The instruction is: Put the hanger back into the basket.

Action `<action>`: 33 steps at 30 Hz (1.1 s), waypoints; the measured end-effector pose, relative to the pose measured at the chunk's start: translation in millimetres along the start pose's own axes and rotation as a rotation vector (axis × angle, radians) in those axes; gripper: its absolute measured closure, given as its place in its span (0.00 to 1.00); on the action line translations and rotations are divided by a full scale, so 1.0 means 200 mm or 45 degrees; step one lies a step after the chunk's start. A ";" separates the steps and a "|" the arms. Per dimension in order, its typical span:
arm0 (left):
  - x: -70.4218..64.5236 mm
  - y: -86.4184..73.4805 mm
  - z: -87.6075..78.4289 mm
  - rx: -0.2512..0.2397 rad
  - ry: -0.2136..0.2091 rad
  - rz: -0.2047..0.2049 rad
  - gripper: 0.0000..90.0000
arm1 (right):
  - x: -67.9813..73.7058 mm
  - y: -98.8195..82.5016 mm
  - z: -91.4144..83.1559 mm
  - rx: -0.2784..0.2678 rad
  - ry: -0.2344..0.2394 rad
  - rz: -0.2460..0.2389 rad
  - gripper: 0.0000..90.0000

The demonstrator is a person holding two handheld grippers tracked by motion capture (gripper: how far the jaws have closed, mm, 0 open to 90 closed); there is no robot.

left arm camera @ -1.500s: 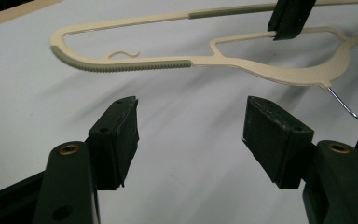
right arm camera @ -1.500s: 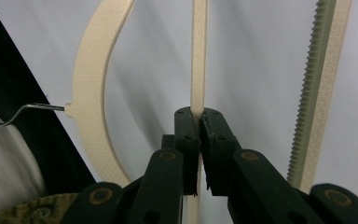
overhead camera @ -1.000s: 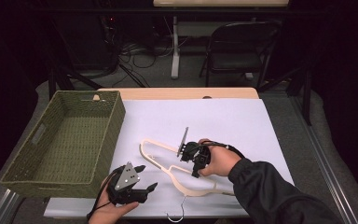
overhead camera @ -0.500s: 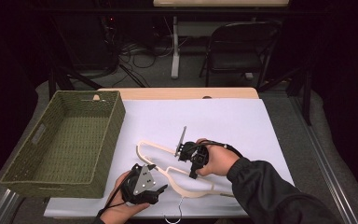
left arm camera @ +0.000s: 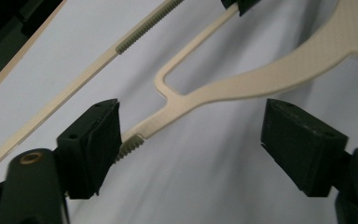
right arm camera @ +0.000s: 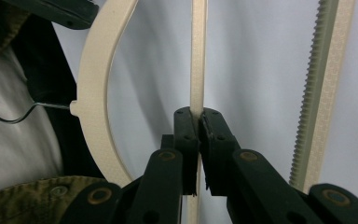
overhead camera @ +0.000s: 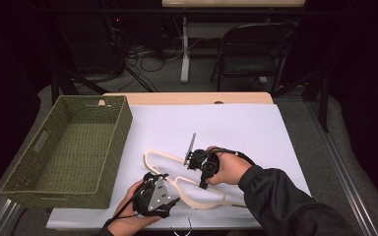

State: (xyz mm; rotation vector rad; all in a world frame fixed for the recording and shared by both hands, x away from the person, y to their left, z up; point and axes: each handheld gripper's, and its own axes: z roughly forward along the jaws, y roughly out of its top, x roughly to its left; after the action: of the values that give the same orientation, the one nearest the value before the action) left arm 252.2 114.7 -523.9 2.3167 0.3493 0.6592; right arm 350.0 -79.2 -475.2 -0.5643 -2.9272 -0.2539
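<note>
Cream hanger (overhead camera: 187, 183) stays pinched by its thin bar in the right claw (right arm camera: 198, 122), while the left claw (left arm camera: 191, 140), jaws just widened, straddles its shoulder and must close next.

No readable text or labels anywhere

High view looks down the table (overhead camera: 236, 123); both gripper views closely share the hanger (left arm camera: 242, 84).

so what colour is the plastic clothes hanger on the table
Cream plastic clothes hanger, with a ribbed strip; best in the left gripper view.
</note>
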 end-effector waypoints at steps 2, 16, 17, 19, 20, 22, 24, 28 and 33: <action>0.00 0.00 0.01 0.000 -0.002 -0.009 0.19 | 0.00 0.00 -0.01 -0.001 0.014 0.006 0.95; 0.00 0.02 0.08 0.007 -0.067 0.006 0.21 | 0.02 0.03 0.02 -0.015 0.037 -0.003 0.95; 0.00 0.02 0.09 0.006 -0.083 0.009 0.23 | 0.02 0.03 0.02 -0.014 0.036 -0.006 0.95; 0.00 0.02 0.10 0.014 -0.093 0.012 0.25 | 0.02 0.04 0.02 -0.003 0.037 -0.009 0.95; -0.01 0.02 0.12 0.020 -0.119 0.022 0.25 | 0.02 0.04 0.03 -0.004 0.034 -0.010 0.95; -0.01 0.02 0.12 0.028 -0.118 0.036 0.25 | 0.02 0.04 0.03 -0.005 0.032 -0.010 0.95; 0.00 0.02 0.12 0.023 -0.123 0.030 0.27 | 0.02 0.04 0.04 0.003 0.027 -0.014 0.95; 0.00 0.01 0.12 0.022 -0.131 0.010 0.30 | 0.02 0.04 0.04 -0.006 0.033 -0.013 0.95; 0.01 0.01 0.11 0.030 -0.129 -0.004 0.37 | 0.02 0.05 0.04 0.006 0.021 -0.032 0.95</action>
State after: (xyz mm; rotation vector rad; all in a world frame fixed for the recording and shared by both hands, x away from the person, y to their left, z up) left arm 266.9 101.8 -535.7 2.3615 0.3156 0.5363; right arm 348.7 -67.0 -481.0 -0.5223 -2.9200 -0.2528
